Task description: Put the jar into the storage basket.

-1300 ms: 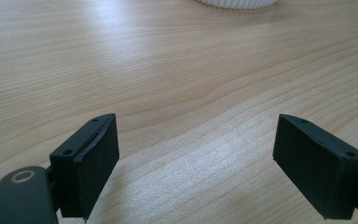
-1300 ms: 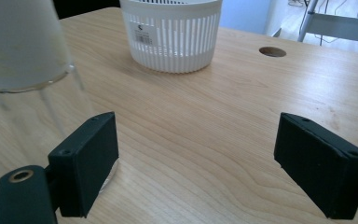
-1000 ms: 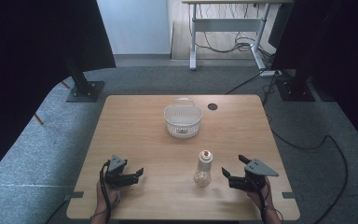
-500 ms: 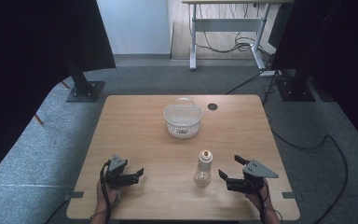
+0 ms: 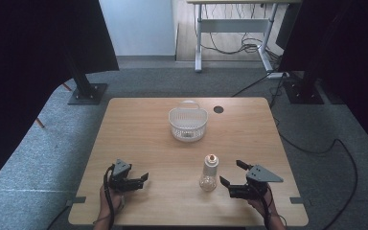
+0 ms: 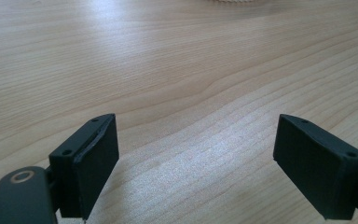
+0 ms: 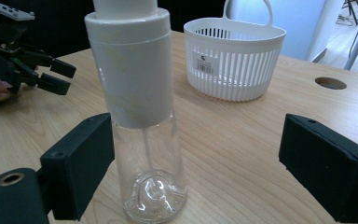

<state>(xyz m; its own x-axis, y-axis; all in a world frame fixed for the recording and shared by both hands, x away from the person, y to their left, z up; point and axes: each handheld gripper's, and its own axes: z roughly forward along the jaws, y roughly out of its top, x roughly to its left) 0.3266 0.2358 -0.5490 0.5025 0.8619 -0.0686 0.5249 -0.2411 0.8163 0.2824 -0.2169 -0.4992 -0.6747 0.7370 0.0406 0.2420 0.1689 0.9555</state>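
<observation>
A wooden table (image 5: 139, 129) is seen from above, with a person's two hands coming in from the near edge, each holding a black two-jaw gripper. The right gripper (image 5: 231, 175) sits at the near right of the table, its jaws spread wide and just having opened further. A clear spray bottle (image 5: 209, 172) with a white cap stands upright just to the left of this gripper, near the middle of the table's near half. In the right gripper view the bottle (image 7: 140, 116) stands close in front of the gripper's left-hand jaw, between the two jaws; whether that jaw touches it cannot be told, and the other jaw is well clear, so nothing is gripped. The left gripper (image 5: 143, 179) rests at the near left, well apart from the bottle, its jaws released and spread over bare wood. A white slatted basket (image 5: 188, 123) with a handle stands farther back, near the table's middle. A round hole (image 5: 218, 109) lies just right of the basket.
</observation>
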